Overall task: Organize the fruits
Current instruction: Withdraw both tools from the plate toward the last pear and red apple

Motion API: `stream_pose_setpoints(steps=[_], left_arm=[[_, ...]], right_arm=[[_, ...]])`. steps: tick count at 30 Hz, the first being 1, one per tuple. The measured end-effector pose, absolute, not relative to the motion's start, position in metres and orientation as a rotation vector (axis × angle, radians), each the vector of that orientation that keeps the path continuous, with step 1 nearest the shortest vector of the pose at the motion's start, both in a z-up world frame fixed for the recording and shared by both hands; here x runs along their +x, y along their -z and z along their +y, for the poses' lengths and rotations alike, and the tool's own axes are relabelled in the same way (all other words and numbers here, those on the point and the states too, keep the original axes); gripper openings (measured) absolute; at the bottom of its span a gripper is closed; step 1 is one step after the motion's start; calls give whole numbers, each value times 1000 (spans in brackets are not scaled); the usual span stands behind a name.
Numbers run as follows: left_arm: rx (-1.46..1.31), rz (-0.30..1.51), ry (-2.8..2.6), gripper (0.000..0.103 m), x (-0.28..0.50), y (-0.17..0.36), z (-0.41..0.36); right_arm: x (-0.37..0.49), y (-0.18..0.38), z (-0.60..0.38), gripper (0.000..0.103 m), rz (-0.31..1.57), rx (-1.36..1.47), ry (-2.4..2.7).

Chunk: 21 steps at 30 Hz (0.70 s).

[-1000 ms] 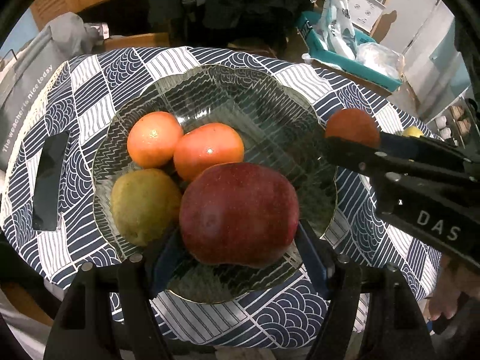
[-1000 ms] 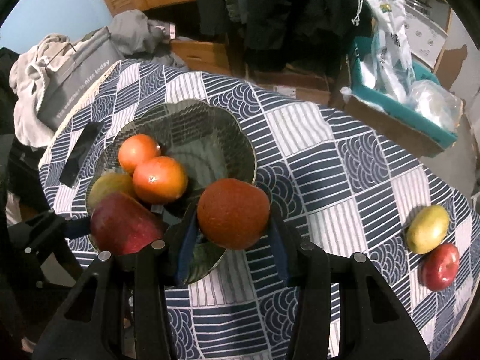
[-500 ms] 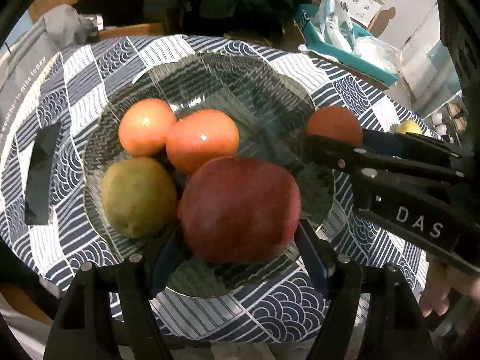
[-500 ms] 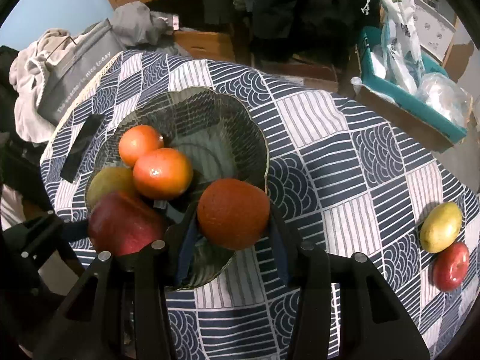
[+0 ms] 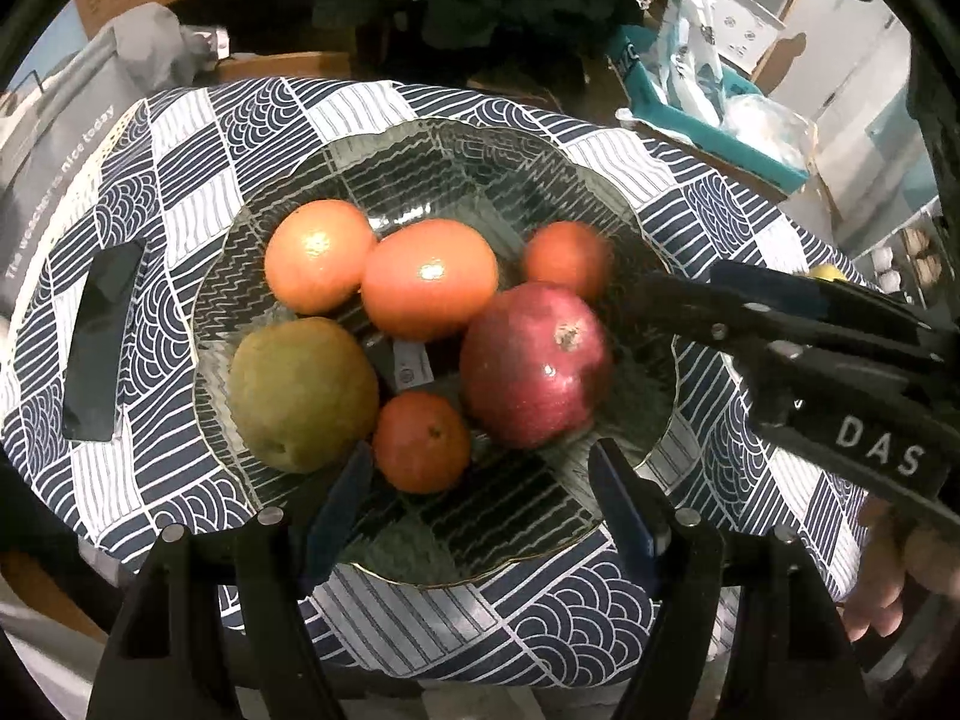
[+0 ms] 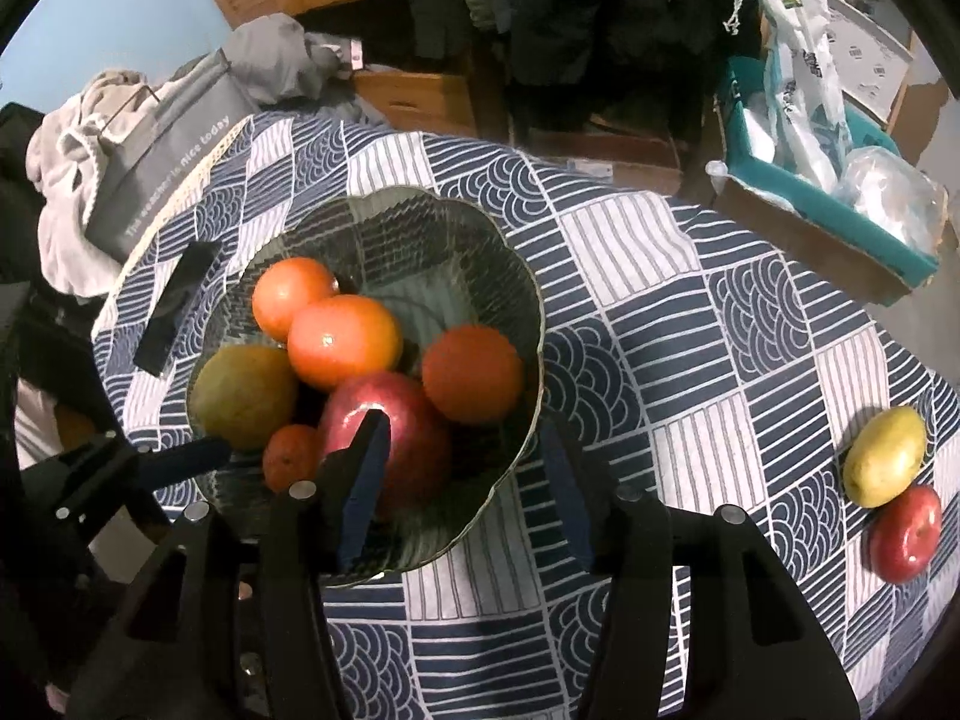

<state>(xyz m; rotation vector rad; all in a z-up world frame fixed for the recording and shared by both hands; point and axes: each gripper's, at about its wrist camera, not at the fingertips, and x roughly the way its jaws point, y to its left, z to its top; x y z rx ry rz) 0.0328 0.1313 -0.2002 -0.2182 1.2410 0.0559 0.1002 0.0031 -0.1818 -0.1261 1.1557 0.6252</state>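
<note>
A dark glass bowl (image 5: 540,156) (image 6: 480,234) on the patterned tablecloth holds a big red apple (image 5: 537,363) (image 6: 414,420), a green pear (image 5: 300,390) (image 6: 246,393), several oranges (image 5: 429,279) (image 6: 471,372) and a small tangerine (image 5: 420,441). My left gripper (image 5: 480,498) is open and empty over the bowl's near rim. My right gripper (image 6: 462,480) is open and empty at the bowl's right side; it shows in the left wrist view (image 5: 780,312). A yellow pear (image 6: 885,456) and a red apple (image 6: 906,534) lie on the table at right.
A black phone (image 5: 99,342) (image 6: 174,306) lies left of the bowl. A grey bag (image 6: 162,174) and clothes sit past the table's far left edge. A teal box with plastic bags (image 6: 828,168) stands beyond the far right edge.
Both grippers opened. The red apple left my left gripper and the orange left my right gripper; both now rest in the bowl. Both grippers drew back a little.
</note>
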Motion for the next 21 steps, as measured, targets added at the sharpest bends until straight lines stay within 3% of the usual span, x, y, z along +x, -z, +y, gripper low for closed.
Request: stream_pose_setpoints(steps=[13, 21], left_arm=[[-165, 1165, -70, 76, 29, 172, 125], [-121, 1113, -63, 76, 27, 150, 111]], right_arm=[[92, 153, -18, 56, 1096, -143, -560], [81, 125, -44, 69, 1017, -203, -447]])
